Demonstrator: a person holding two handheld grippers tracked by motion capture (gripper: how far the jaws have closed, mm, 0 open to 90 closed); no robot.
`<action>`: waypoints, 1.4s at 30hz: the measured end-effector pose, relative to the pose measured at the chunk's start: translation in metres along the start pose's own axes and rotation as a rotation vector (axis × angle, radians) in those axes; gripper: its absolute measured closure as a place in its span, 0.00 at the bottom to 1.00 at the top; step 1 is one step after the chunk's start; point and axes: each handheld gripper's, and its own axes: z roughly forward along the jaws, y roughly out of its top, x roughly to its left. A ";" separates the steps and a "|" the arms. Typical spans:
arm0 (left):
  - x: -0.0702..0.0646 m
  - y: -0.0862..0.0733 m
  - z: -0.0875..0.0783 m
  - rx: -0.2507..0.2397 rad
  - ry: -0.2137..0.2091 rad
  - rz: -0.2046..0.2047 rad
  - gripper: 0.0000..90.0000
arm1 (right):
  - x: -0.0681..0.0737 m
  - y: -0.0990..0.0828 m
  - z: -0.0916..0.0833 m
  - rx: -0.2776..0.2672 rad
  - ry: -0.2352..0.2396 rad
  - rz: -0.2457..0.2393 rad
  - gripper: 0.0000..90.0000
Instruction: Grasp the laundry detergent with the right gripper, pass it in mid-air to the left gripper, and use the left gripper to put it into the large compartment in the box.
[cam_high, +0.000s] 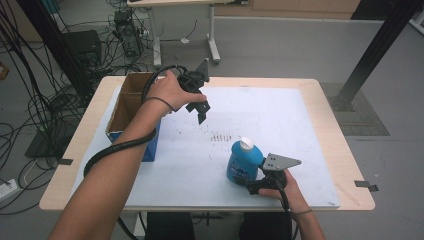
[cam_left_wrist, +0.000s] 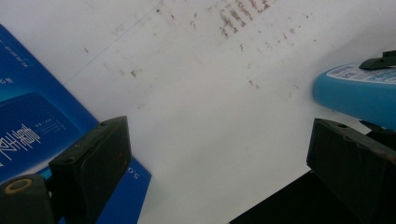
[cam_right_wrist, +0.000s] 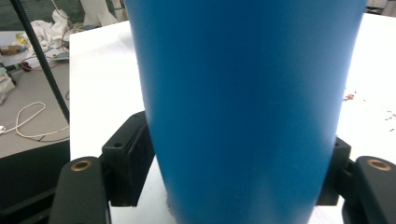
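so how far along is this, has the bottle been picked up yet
Not yet. The right gripper has its jaws against both sides of the blue bottle, which stands upright on the white mat, so the grasp looks made. The left gripper hangs open above the mat beside the open cardboard box. Lifting the bottle, probably toward the box, is left.

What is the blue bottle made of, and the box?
The blue bottle looks like smooth plastic: even colour, soft sheen, printed label. The box looks like cardboard: brown matte inside flaps, with a glossy blue printed outside.
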 end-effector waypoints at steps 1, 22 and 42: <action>0.000 0.000 0.000 0.001 0.001 0.001 0.08 | 0.000 0.000 0.000 -0.001 -0.002 0.000 0.36; 0.001 -0.005 -0.002 -0.008 -0.003 -0.013 0.08 | 0.005 0.000 -0.001 0.002 -0.031 -0.053 0.44; 0.003 -0.004 -0.001 -0.009 -0.006 -0.011 0.08 | 0.009 -0.003 -0.001 -0.011 -0.044 -0.063 0.44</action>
